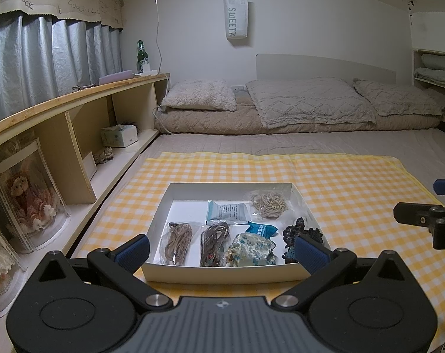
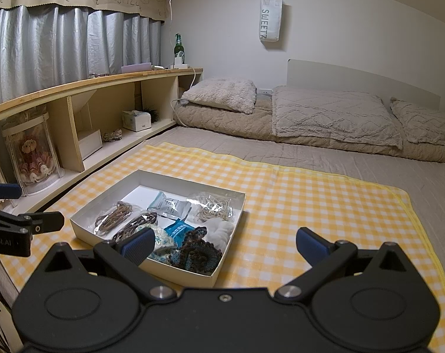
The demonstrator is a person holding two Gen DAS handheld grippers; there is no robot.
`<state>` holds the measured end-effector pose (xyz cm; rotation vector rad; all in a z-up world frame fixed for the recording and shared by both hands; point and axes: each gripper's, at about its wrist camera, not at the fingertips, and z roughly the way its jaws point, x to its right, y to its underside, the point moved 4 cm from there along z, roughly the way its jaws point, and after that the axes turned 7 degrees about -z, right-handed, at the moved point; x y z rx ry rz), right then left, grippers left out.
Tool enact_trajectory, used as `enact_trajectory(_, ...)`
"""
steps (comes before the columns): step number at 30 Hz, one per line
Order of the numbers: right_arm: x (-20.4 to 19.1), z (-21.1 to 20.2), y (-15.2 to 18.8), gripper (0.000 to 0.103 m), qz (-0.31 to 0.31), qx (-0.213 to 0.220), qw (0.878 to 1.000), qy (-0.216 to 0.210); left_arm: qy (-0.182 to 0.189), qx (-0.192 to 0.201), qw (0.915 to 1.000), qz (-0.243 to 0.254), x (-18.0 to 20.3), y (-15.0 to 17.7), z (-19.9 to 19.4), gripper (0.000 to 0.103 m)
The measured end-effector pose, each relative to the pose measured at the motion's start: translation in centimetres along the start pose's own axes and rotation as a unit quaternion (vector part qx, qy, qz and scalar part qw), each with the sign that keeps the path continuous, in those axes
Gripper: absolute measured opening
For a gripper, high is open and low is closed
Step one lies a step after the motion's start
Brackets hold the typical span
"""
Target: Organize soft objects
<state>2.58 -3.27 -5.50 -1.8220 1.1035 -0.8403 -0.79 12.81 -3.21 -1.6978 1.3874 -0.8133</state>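
A white shallow box (image 1: pixel 222 273) (image 2: pixel 84 229) sits on a yellow checked cloth (image 1: pixel 355 182) (image 2: pixel 310 200). It holds two bagged brown cords (image 1: pixel 178 241), a bagged beige cord (image 1: pixel 268 203), a pale blue packet (image 1: pixel 227 212), a blue packet (image 1: pixel 260 229), a floral pouch (image 1: pixel 252 248), a dark crocheted piece (image 1: pixel 303 231) (image 2: pixel 196 253) and a white fluffy item (image 2: pixel 222 229). My left gripper (image 1: pixel 222 250) is open and empty, just before the box's near wall. My right gripper (image 2: pixel 224 245) is open and empty, over the box's right corner.
A wooden shelf (image 1: pixel 75 123) runs along the left with doll cases, a tissue box (image 1: pixel 119 135) and a green bottle (image 1: pixel 140 56). Pillows (image 1: pixel 310 100) and folded bedding lie at the far end of the bed. A white bag (image 1: pixel 235 17) hangs on the wall.
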Motion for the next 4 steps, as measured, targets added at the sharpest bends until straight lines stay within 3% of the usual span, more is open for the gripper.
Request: enact_trajectory(4, 0.08, 0.0, 0.02, 0.103, 0.0, 0.0, 1.0, -0.001, 0.001, 0.0, 1.0, 0.001, -0.04, -0.01, 0.03, 0.103)
